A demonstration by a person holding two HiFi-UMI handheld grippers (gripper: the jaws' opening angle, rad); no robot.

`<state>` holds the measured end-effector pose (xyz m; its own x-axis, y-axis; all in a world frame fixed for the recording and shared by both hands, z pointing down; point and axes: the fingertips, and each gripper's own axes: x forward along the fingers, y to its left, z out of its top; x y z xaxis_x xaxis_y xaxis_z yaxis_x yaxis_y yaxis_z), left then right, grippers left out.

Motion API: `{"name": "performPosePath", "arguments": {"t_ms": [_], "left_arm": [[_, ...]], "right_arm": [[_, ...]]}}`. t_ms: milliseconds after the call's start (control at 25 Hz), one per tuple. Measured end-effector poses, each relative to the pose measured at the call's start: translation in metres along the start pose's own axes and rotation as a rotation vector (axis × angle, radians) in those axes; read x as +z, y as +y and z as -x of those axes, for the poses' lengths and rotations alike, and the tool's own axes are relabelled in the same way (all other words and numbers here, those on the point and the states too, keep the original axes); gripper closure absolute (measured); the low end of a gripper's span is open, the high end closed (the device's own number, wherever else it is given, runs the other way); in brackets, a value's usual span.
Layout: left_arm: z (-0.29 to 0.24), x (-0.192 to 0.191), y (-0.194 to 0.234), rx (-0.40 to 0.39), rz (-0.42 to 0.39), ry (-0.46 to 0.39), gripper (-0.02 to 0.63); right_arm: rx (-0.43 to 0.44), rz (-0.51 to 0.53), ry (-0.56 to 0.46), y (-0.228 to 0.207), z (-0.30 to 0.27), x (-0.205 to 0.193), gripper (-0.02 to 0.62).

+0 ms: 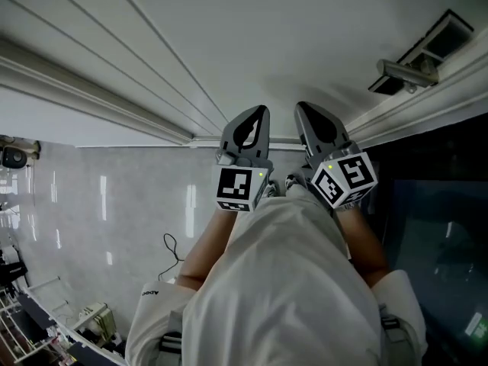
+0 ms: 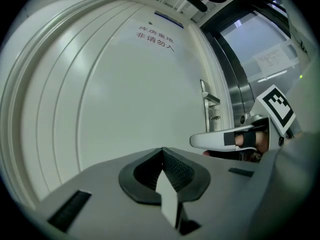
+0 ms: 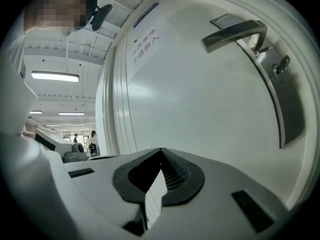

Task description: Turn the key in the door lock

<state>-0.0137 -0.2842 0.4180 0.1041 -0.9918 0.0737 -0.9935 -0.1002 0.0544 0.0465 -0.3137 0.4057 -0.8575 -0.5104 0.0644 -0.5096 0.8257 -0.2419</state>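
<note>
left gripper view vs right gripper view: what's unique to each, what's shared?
Left gripper view only: the right tool with its black-and-white marker cube, and a glass panel carrying a paper notice.
Right gripper view only: ceiling strip lights and distant people; the small inserted key reads clearly here.
Shared: the white panelled door, its printed sign, the grey lever handle. Both the left tool and right tool are shut, empty.

Head view: from above, steeply down past white sleeves [image 1: 290, 280], door [image 1: 229, 44] across the top of the frame. Left gripper view: level along the fingers [image 2: 175, 170] at the door, handle [image 2: 212, 99] right of centre. Right gripper view: rolled, closer in, handle at upper right. Common to both gripper views: door, handle, sign [image 2: 156, 38].
</note>
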Motion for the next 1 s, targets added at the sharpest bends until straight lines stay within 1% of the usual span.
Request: {"name": "performPosePath", "arguments": {"t_ms": [240, 440, 600, 880, 1000], "left_arm": [[0.02, -0.004, 0.028, 0.133, 0.017, 0.003, 0.597], [0.034, -0.003, 0.044, 0.241, 0.029, 0.001, 0.597], [0.037, -0.003, 0.041, 0.291, 0.025, 0.001, 0.597], [0.055, -0.006, 0.042, 0.393, 0.022, 0.008, 0.597], [0.062, -0.004, 0.038, 0.42, 0.018, 0.003, 0.597]], "right_arm": [[0.105, 0.01, 0.063, 0.023, -0.026, -0.013, 0.594], [0.189, 0.019, 0.073, 0.043, -0.036, -0.012, 0.593], [0.234, 0.04, 0.09, 0.049, -0.038, -0.016, 0.592], [0.31, 0.031, 0.118, 0.057, -0.037, -0.022, 0.594], [0.356, 0.03, 0.126, 0.064, -0.035, -0.027, 0.594]]}}
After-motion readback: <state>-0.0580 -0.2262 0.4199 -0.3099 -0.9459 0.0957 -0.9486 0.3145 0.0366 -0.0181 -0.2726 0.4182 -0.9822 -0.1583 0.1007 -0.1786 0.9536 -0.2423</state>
